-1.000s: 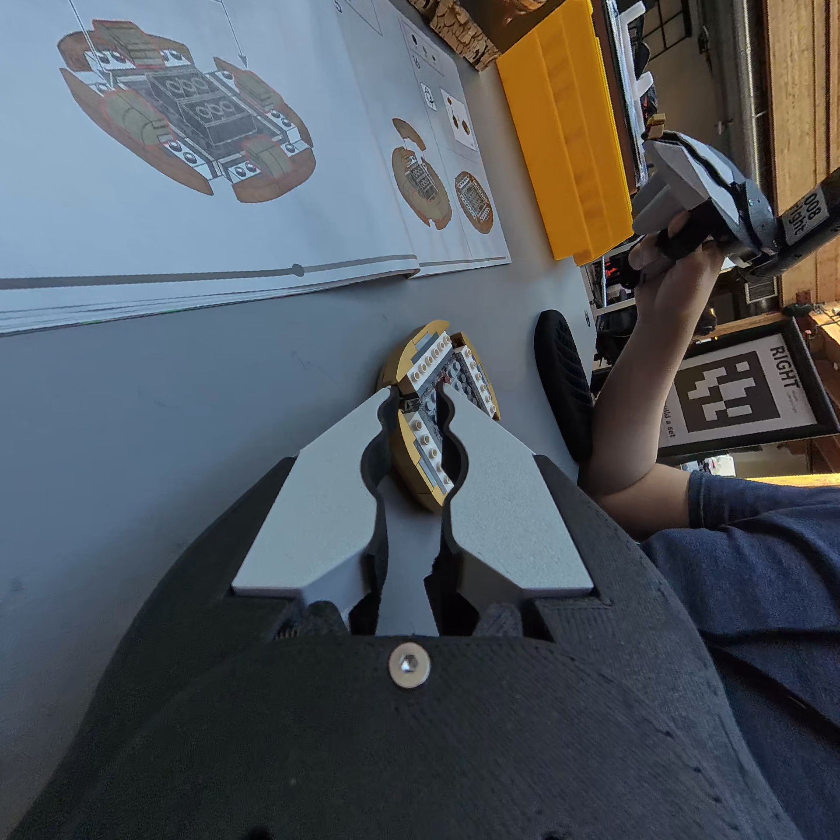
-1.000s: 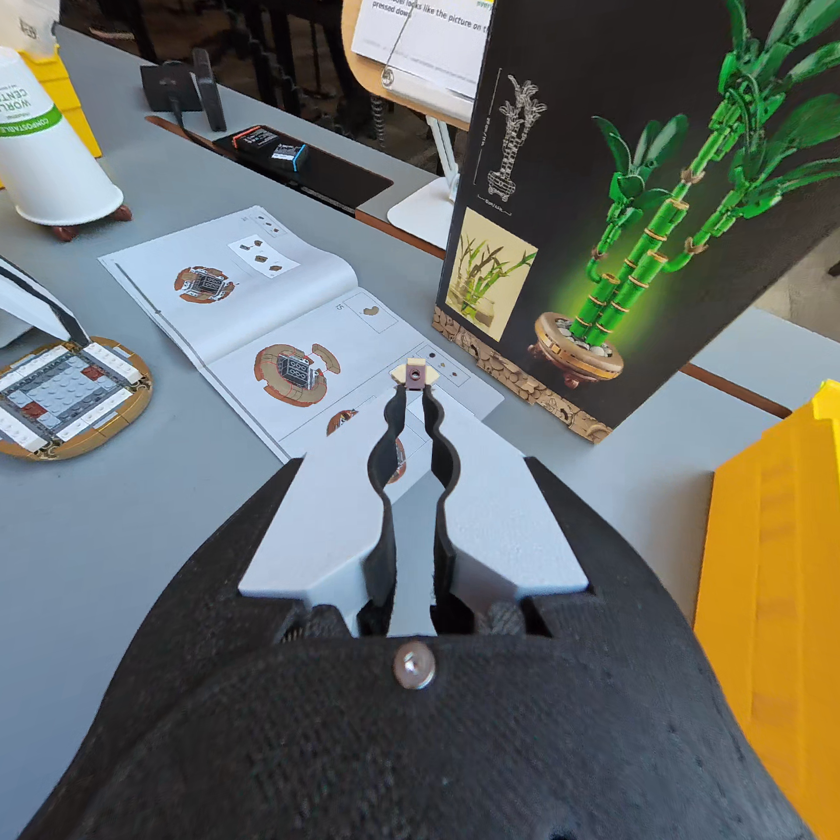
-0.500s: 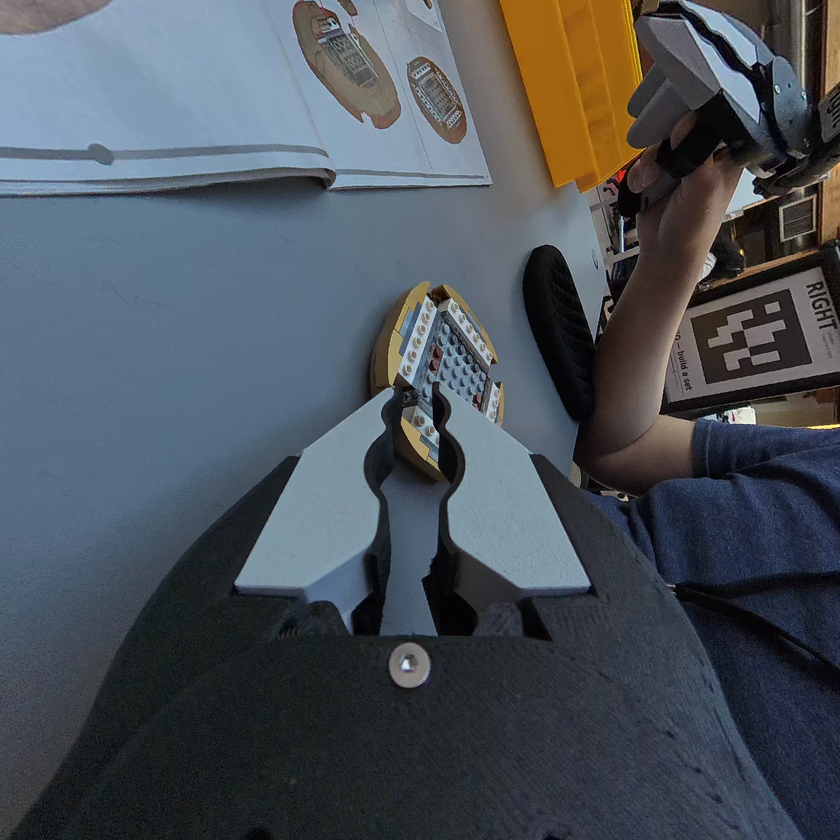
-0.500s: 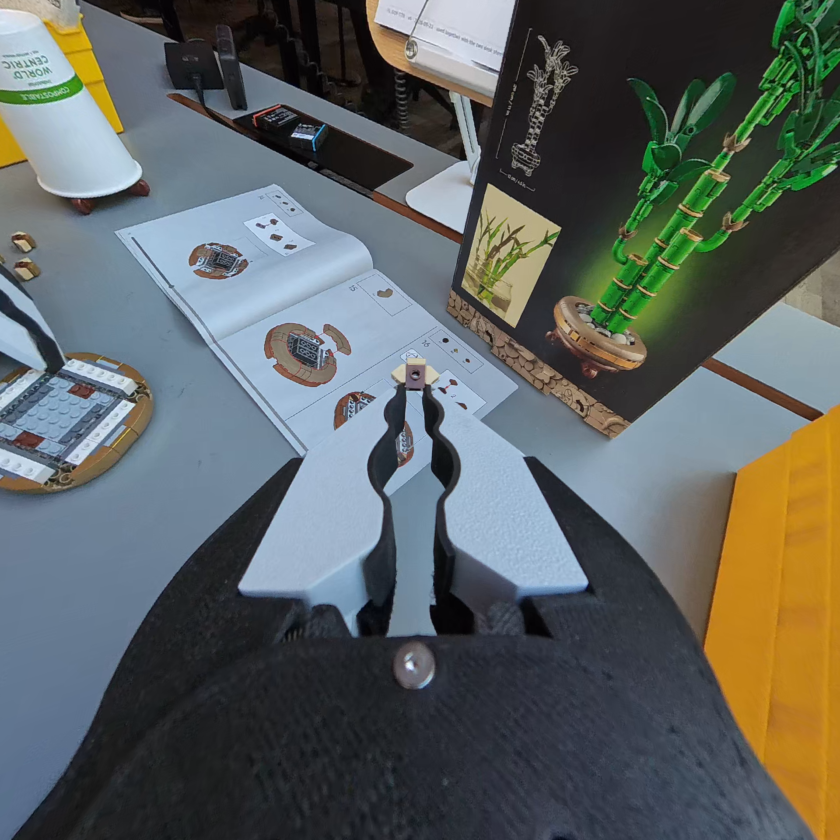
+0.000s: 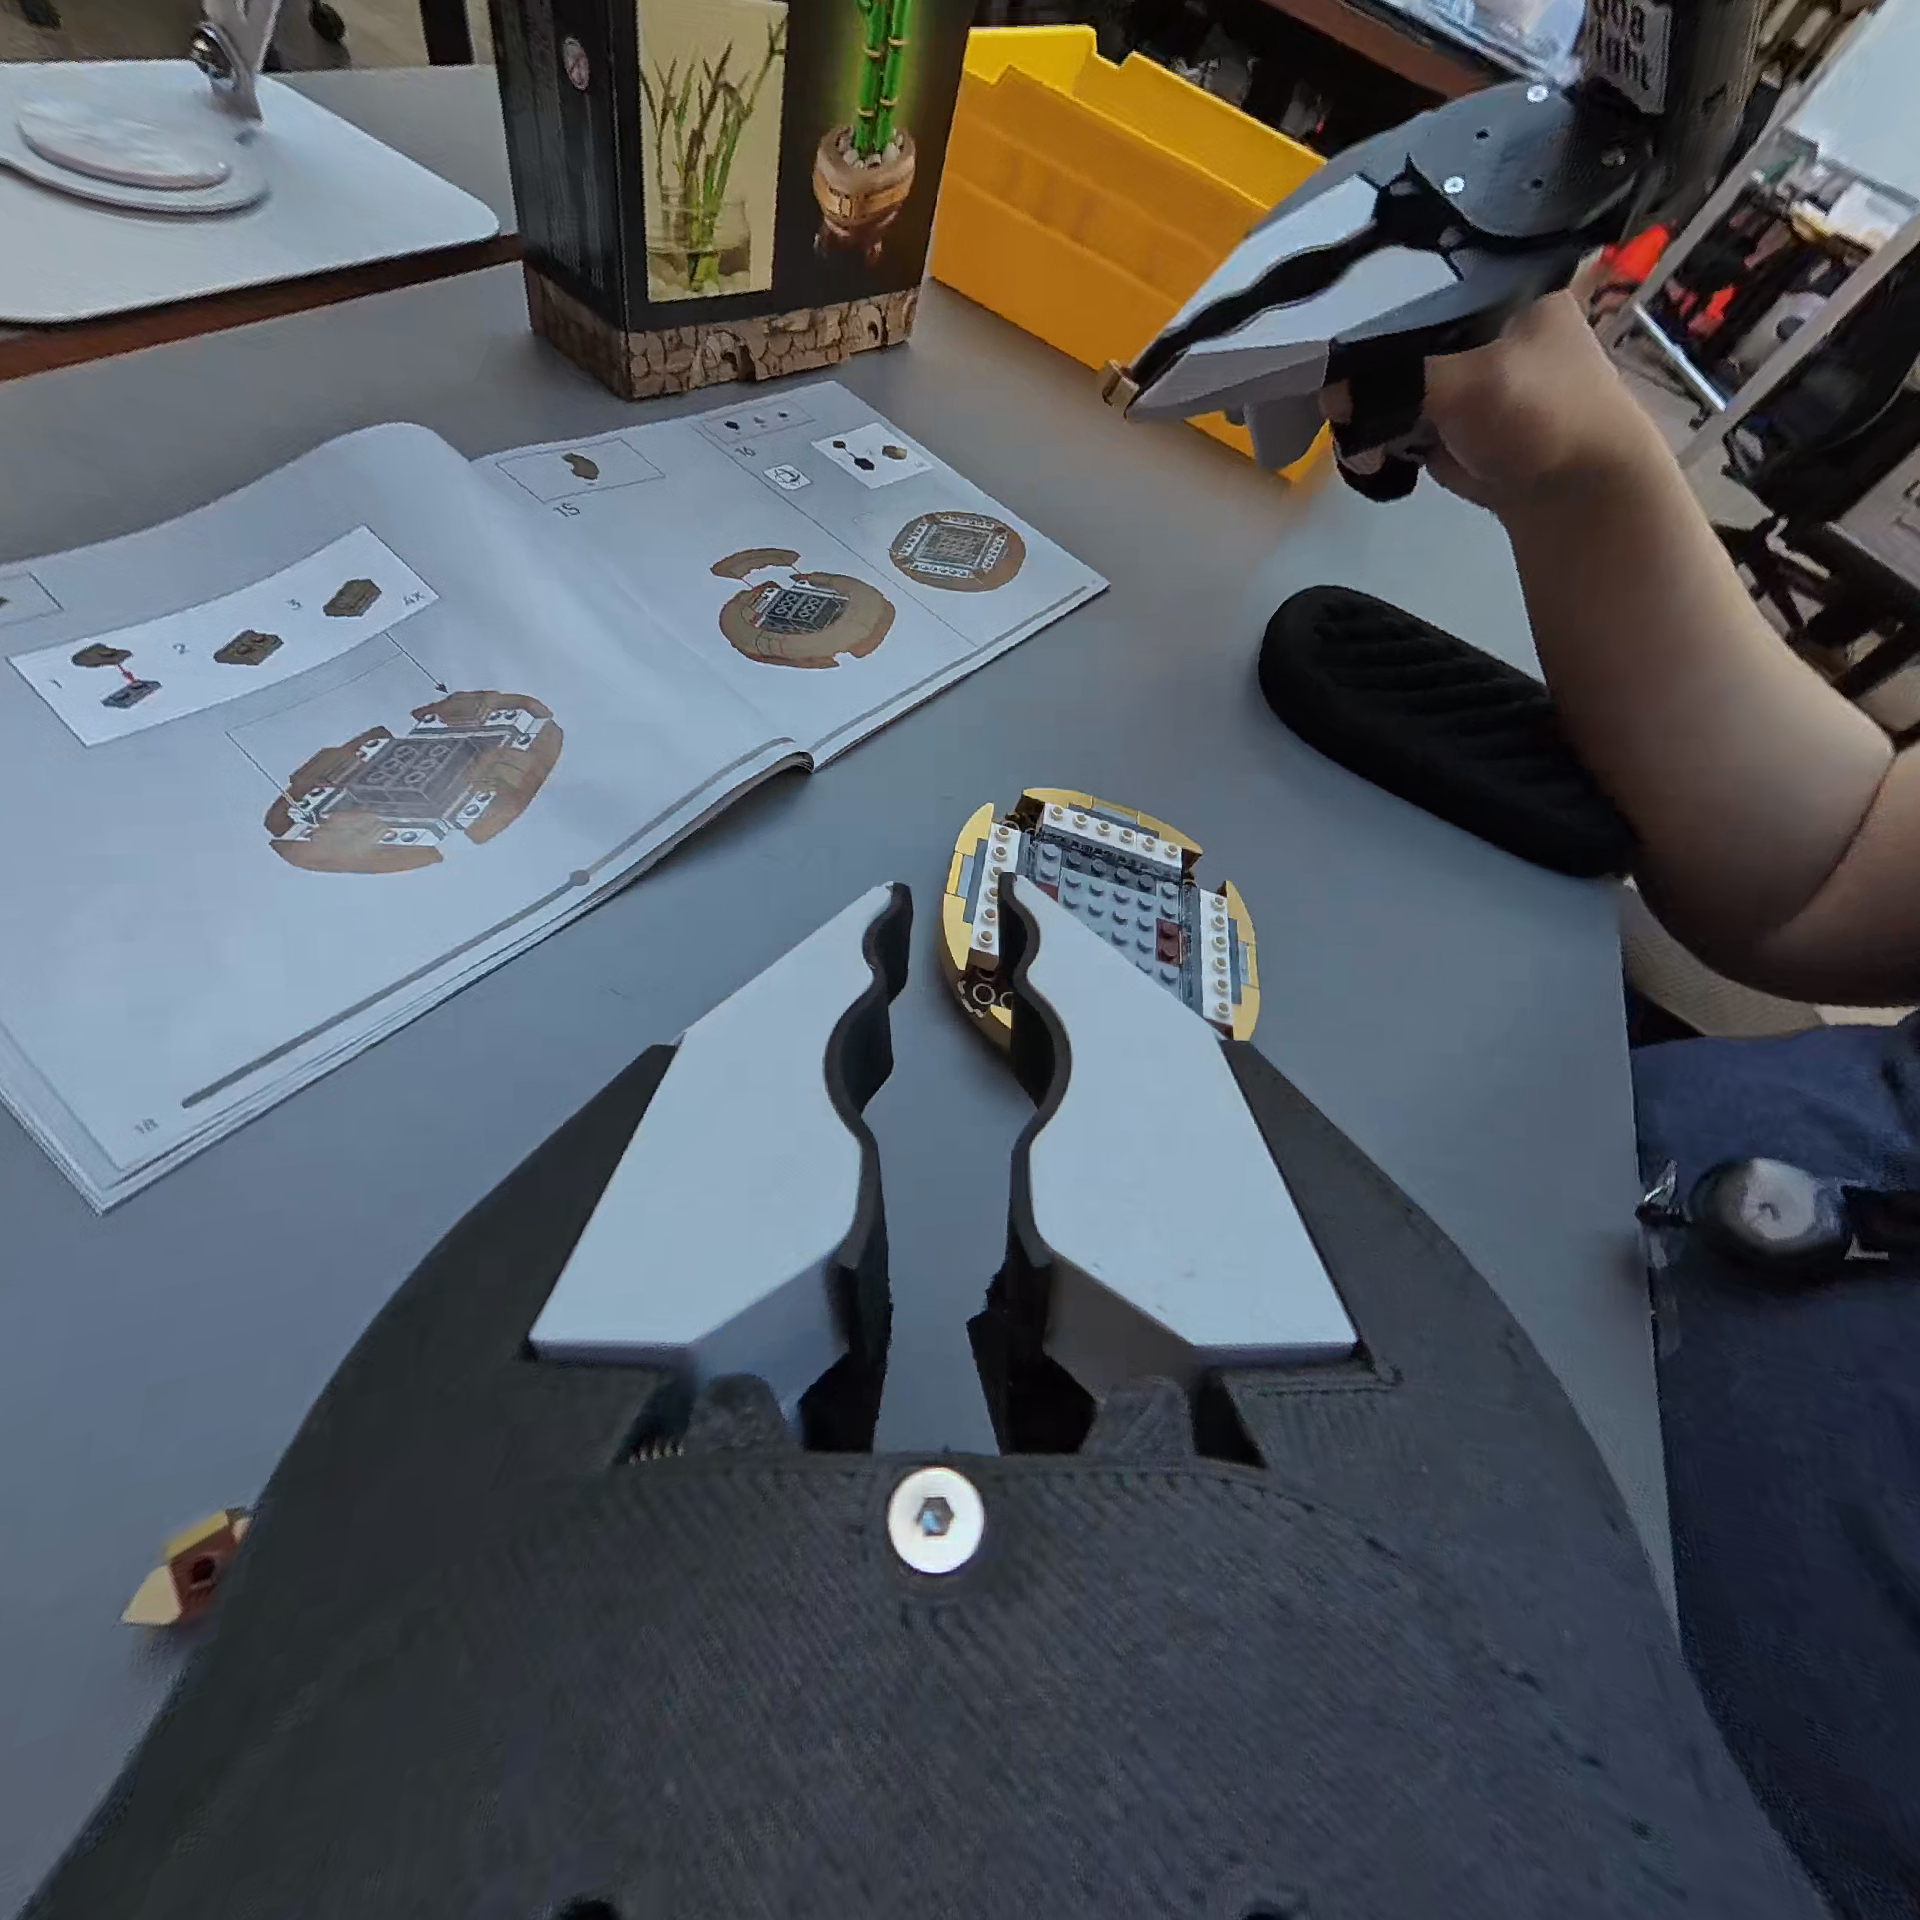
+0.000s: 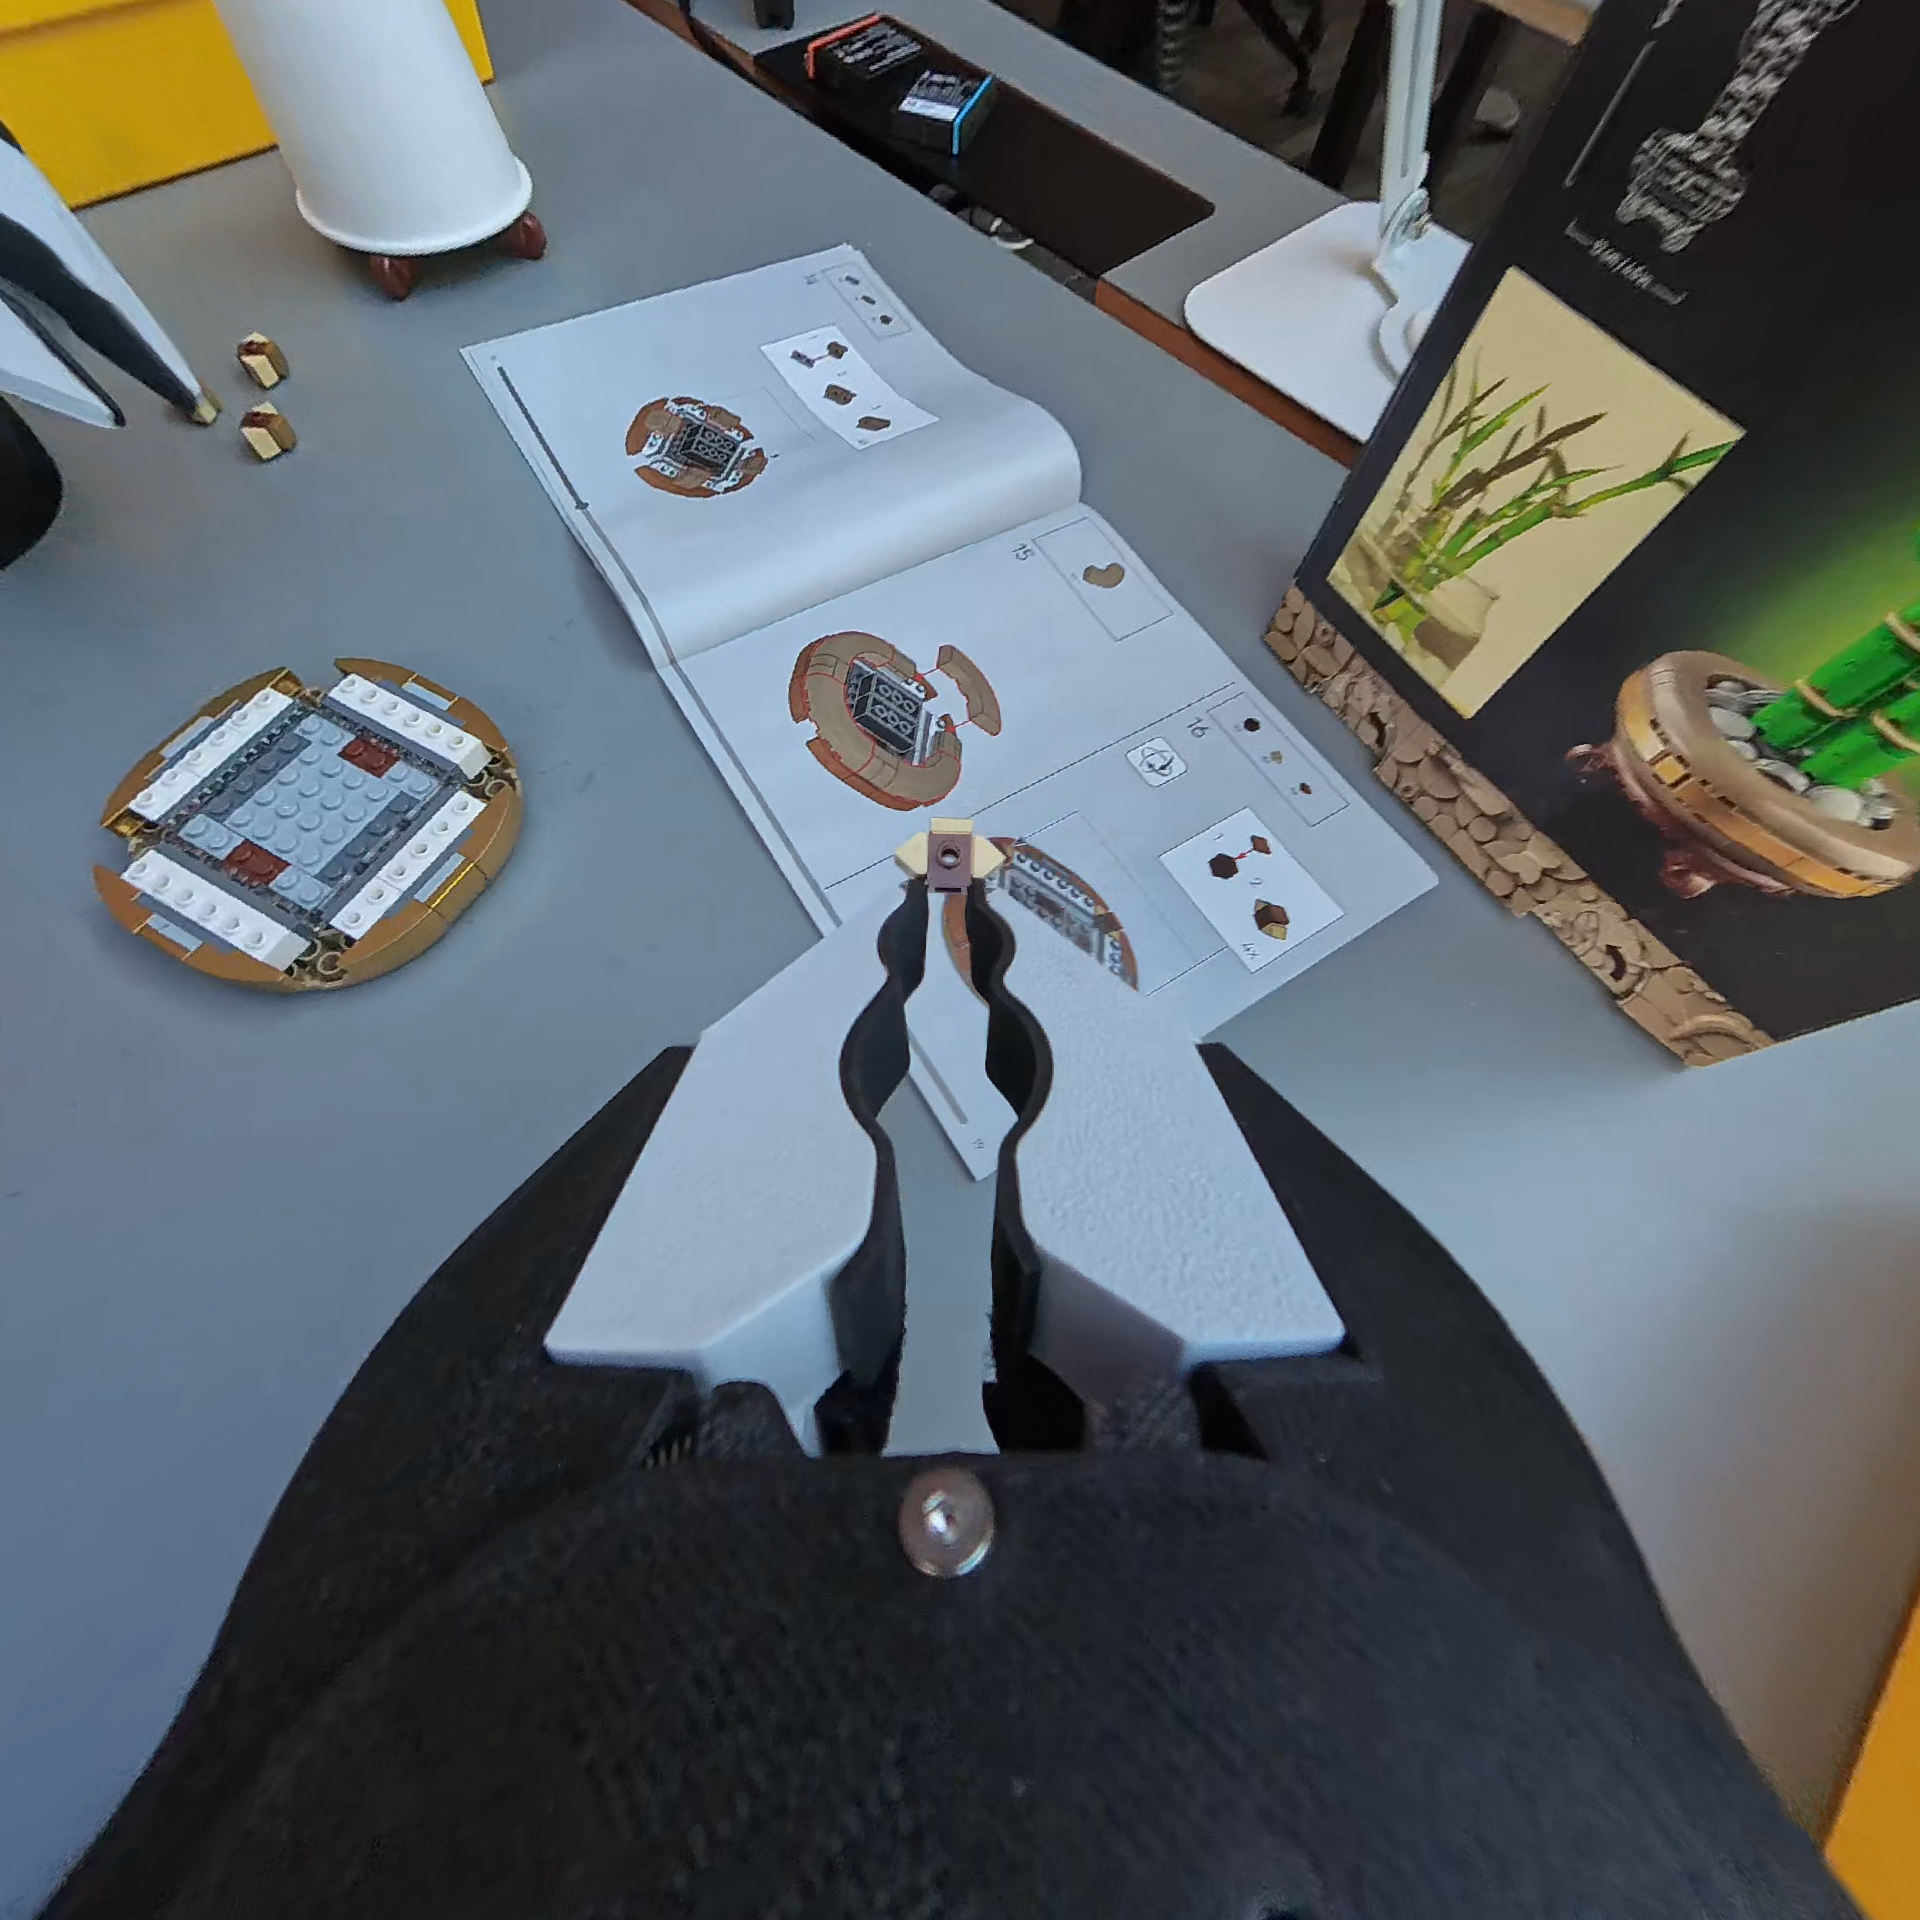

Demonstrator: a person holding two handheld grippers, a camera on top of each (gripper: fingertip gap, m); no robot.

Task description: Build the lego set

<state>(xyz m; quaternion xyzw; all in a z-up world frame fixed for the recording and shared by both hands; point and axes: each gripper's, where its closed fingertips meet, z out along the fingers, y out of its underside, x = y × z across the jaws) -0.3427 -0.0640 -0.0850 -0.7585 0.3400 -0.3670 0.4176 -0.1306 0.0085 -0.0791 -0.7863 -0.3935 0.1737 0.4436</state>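
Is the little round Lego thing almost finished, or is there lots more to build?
Only the bottom is built: a flat round base with gold edges, white strips and grey studs lies on the table. The right claw pinches a small tan-and-brown piece above the open instruction booklet. The left claw is open and empty. Two small pieces wait nearby. The box pictures tall green stalks, none built yet, so lots remains.

Looks like a workshop or lab bench. Grey table (image 6: 312, 1195) set out with a yellow bin (image 5: 1101, 197), an open booklet (image 6: 883, 582), a boxed set (image 6: 1621, 520) and an upturned paper cup (image 6: 384, 125). Beyond the edge, cluttered shelving (image 5: 1766, 260), a lamp base (image 6: 1309, 301), small electronics (image 6: 904, 83).
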